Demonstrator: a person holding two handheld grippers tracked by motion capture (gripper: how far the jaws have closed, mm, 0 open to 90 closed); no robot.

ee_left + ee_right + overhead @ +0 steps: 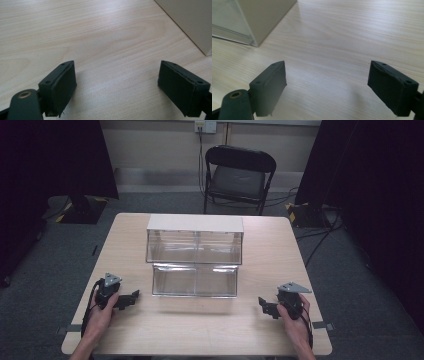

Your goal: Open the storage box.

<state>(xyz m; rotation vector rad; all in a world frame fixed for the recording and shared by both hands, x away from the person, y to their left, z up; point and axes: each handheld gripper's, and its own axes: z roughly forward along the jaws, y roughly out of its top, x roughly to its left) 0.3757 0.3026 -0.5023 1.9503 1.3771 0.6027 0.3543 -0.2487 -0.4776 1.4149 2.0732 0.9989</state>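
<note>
I've got both tools wide apart, empty: left tool [131, 298], right tool [264, 305]. Clear two-tier box [195, 262] sits between & ahead on table [200, 330]; no readable labels.

A lab-like recording room: black curtains [55, 155], a folding chair [239, 177] (unoccupied), cables [320, 237] across grey floor.

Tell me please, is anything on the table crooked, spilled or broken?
Nothing stands out. The clear two-tier bin sits square on the table, with no spill or damage that shows. The left gripper and right gripper rest open at either side, apart from the bin.
</note>
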